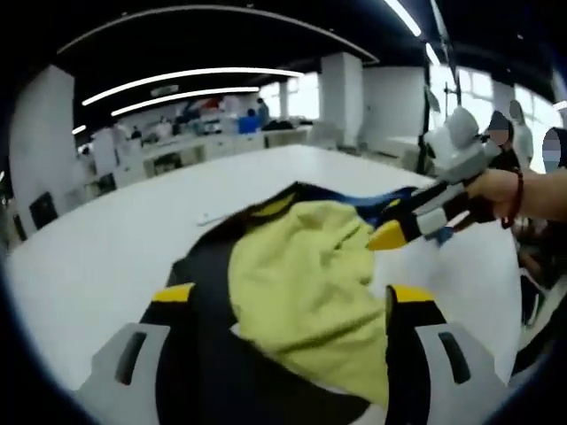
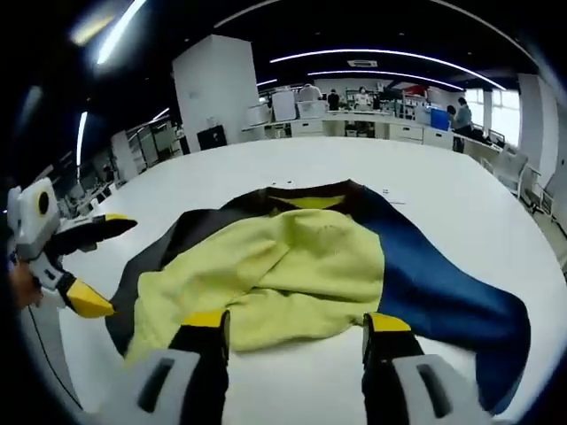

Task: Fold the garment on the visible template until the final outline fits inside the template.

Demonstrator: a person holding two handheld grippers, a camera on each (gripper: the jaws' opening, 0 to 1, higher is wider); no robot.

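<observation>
- The garment [image 2: 292,270], yellow-green with a dark back panel and a blue sleeve [image 2: 443,301], lies rumpled on the white surface [image 2: 443,186]. No template outline can be made out beneath it.
- The yellow-green layer is bunched over the dark panel; the blue sleeve trails off to one side of the garment, beyond the yellow body.
- The right claw [image 2: 292,332] sits at the garment's near hem, jaws spread, holding nothing.
- The left claw [image 1: 288,305] hovers over the garment's opposite edge, jaws apart, with cloth between them but not visibly pinched.
- Judgement: flatten before folding. Each claw should take one hem corner and draw the yellow layer taut.
- Judgement: fold the blue sleeve in over the body first, since it extends furthest from the garment.
- Risk: grabbing both layers would drag the whole garment across the surface.
</observation>
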